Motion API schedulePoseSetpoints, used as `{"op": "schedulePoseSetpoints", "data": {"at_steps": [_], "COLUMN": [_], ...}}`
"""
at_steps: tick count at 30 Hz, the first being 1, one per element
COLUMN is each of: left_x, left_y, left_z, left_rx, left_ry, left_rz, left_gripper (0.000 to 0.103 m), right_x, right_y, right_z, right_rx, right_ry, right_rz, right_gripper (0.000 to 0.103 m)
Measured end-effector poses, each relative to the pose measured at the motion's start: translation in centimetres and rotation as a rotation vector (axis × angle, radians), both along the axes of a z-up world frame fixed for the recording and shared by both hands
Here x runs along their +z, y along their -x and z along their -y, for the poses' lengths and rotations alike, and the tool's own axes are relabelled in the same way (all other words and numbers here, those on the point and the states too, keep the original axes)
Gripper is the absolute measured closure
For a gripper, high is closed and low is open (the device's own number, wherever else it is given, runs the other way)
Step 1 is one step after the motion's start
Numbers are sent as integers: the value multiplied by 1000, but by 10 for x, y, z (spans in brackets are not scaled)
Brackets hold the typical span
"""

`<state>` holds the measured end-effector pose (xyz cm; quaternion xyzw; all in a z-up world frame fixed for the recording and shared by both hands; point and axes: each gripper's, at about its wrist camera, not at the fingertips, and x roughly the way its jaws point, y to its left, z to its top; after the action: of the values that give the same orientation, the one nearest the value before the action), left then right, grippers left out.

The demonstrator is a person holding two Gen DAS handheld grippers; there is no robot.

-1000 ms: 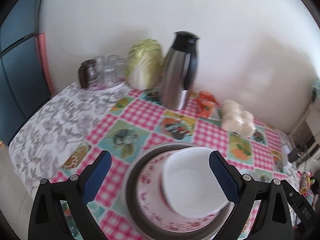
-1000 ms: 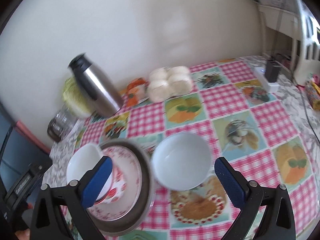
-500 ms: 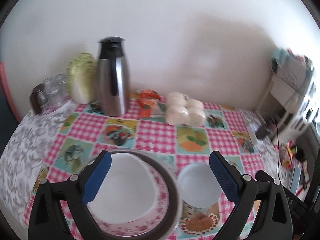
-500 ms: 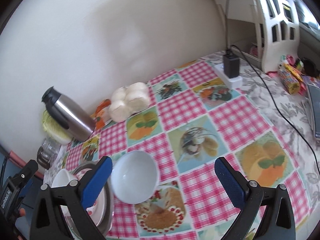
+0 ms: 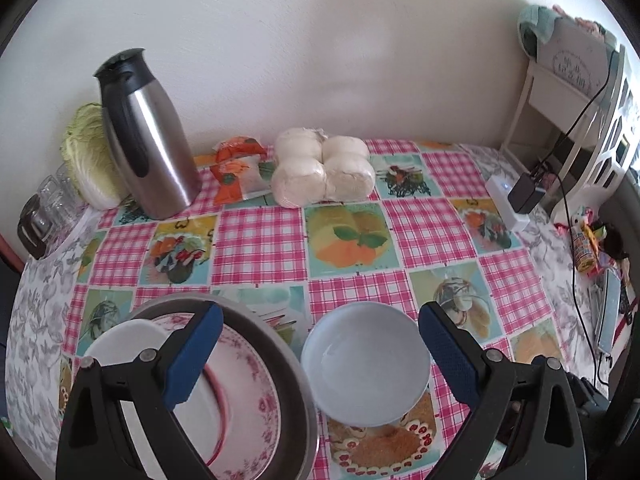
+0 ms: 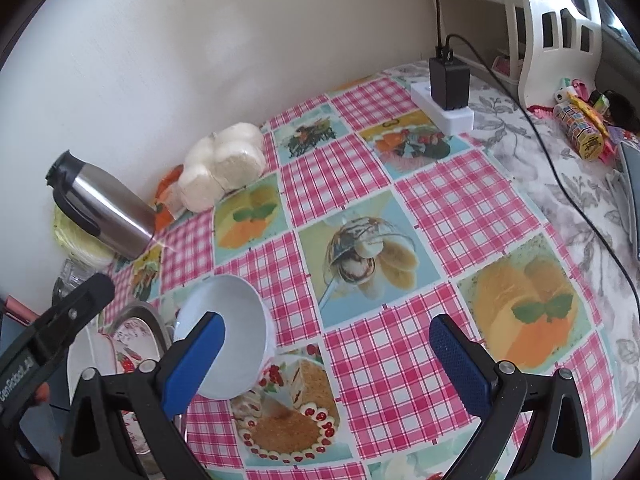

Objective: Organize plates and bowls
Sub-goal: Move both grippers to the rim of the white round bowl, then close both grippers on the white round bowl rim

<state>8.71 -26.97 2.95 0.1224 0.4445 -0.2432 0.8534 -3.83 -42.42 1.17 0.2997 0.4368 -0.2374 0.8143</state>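
A lone white bowl (image 5: 366, 364) stands on the checked tablecloth. My left gripper (image 5: 320, 354) is open just above it, with the bowl between its blue pads and closer to the right one. To the bowl's left, a metal pan (image 5: 288, 364) holds a floral plate (image 5: 256, 384), with another white bowl (image 5: 124, 344) on top, partly hidden behind the left finger. In the right wrist view my right gripper (image 6: 328, 362) is open over bare cloth. The lone white bowl (image 6: 236, 320) sits by its left finger, beside the stack (image 6: 132, 336).
Along the wall stand a steel thermos (image 5: 148, 140), a cabbage (image 5: 86, 156), glasses (image 5: 44, 208), an orange packet (image 5: 236, 164) and bagged buns (image 5: 324, 172). A power strip with a charger (image 6: 448, 92) and its cable lie at the right, near a white shelf (image 5: 580, 100).
My left gripper has swung right, from over the stacked bowl to over the lone white bowl. The right gripper has drifted right, so that bowl now sits by its left finger.
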Motion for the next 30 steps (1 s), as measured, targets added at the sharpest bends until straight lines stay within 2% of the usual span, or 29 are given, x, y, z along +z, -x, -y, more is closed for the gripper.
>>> {"op": "schedulePoseSetpoints", "data": {"at_steps": [4, 6, 8, 12, 14, 16, 22, 24, 25, 27, 30], "left_x": [-13, -19, -26, -38, -43, -48, -62, -65, -66, -68, -70], "left_y": [-5, -8, -12, -18, -20, -21, -24, -26, -26, -27, -27], "left_z": [12, 16, 19, 21, 24, 25, 26, 25, 25, 25, 25], "left_rx": [-11, -18, -19, -19, -28, -31, -35, -34, -32, -33, -34], "left_ry": [-30, -45, -55, -69, -75, -78, -94, -94, -94, -93, -95], "left_rz": [-23, -30, -44, -72, -81, -99, -131, -140, -144, -150, -155], "left_gripper": [5, 8, 17, 18, 30, 34, 38, 39, 40, 40, 40], "right_x": [-12, -17, -21, -30, -34, -38, -49, -52, -54, -55, -57], "right_y": [-7, -9, -12, -18, -23, -27, -37, -39, -39, -40, -44], "right_z": [0, 0, -1, -2, -5, -8, -14, -15, -16, -17, -22], "right_rx": [11, 10, 9, 21, 34, 45, 67, 72, 72, 76, 95], "right_ry": [-20, -21, -26, -55, -51, -50, -68, -86, -98, -123, -141], "right_rz": [-39, -52, -60, -64, -78, -90, -98, -92, -86, -71, -57], "right_gripper": [0, 0, 0, 0, 0, 1, 28, 44, 47, 61, 73]}}
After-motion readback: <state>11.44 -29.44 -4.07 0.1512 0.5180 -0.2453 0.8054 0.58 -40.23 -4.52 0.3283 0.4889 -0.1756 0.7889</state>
